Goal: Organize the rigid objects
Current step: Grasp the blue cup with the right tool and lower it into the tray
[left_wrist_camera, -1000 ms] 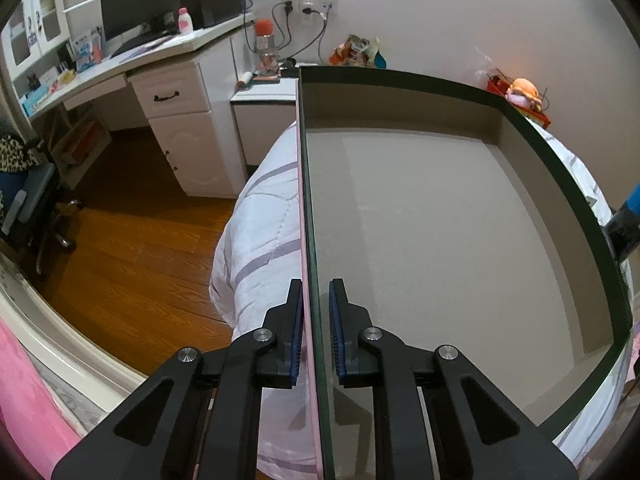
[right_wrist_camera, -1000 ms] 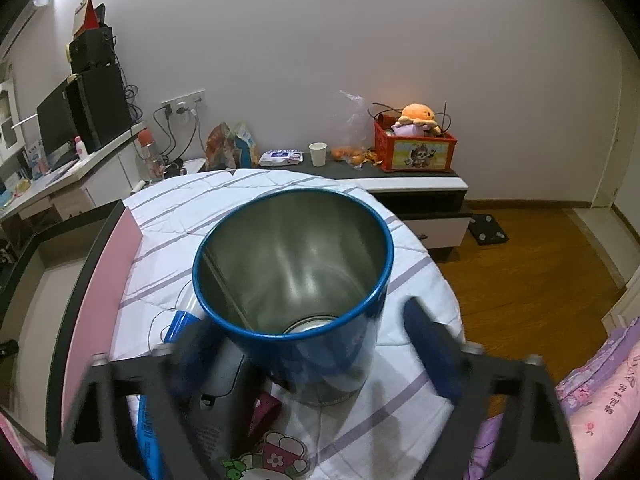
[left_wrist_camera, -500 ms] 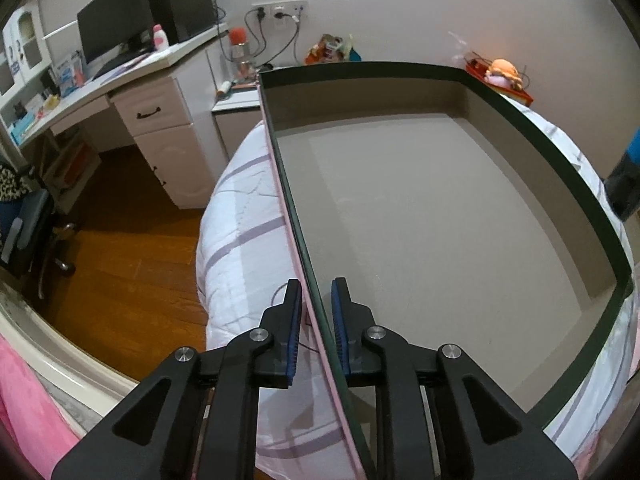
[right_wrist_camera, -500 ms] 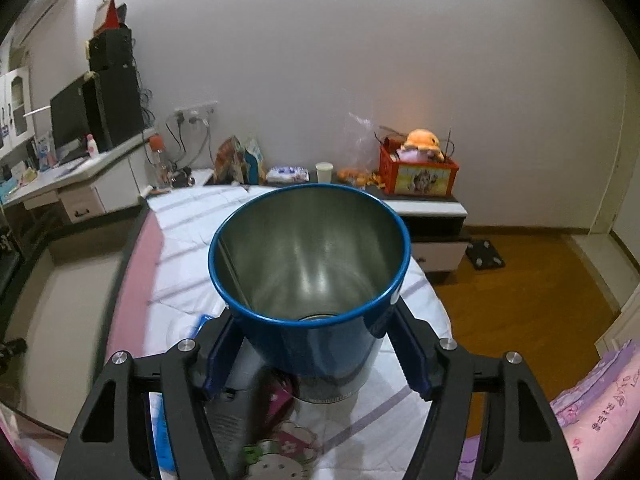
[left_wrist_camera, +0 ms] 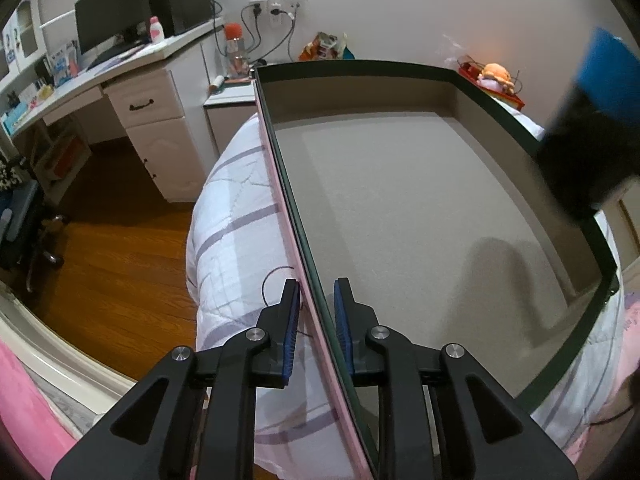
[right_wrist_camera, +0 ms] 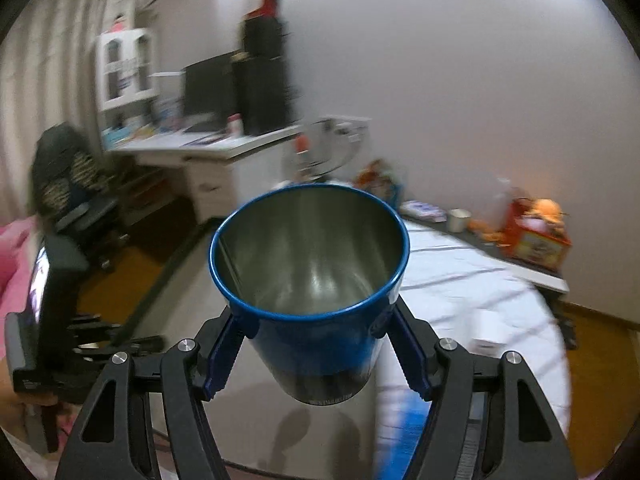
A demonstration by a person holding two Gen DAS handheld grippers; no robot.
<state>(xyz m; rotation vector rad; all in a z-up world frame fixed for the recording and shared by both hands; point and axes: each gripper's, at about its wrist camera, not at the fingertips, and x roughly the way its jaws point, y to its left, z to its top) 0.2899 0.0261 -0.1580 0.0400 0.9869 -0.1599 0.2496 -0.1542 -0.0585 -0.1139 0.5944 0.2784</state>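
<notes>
Over the box (left_wrist_camera: 420, 208), right tongs (right_wrist_camera: 316, 344) pinch the cup (right_wrist_camera: 308, 280) mid-wall — steel, stiff, light, likely slippery; left tongs (left_wrist_camera: 316, 320) clamp the box wall.

Blue cup (right_wrist_camera: 310, 280), bare steel-grey inside and at the base. Box (left_wrist_camera: 400, 200) with beige-grey floor and inner walls, dark green rim, pink outer side. White bedcover (left_wrist_camera: 236, 224) crossed by pale purple stripes. Black grippers, left (left_wrist_camera: 316, 320) and right (right_wrist_camera: 316, 356), both with blue pads (left_wrist_camera: 291, 332). Warm orange-brown wood floor (left_wrist_camera: 112, 248). White desk (left_wrist_camera: 152, 96) with black drawer handles. Black monitor (left_wrist_camera: 108, 24). Red crate (right_wrist_camera: 534, 240) with an orange plush toy (left_wrist_camera: 496, 74). Plain white wall (left_wrist_camera: 440, 12). Pink fabric (left_wrist_camera: 24, 412) at the lower left edge.
</notes>
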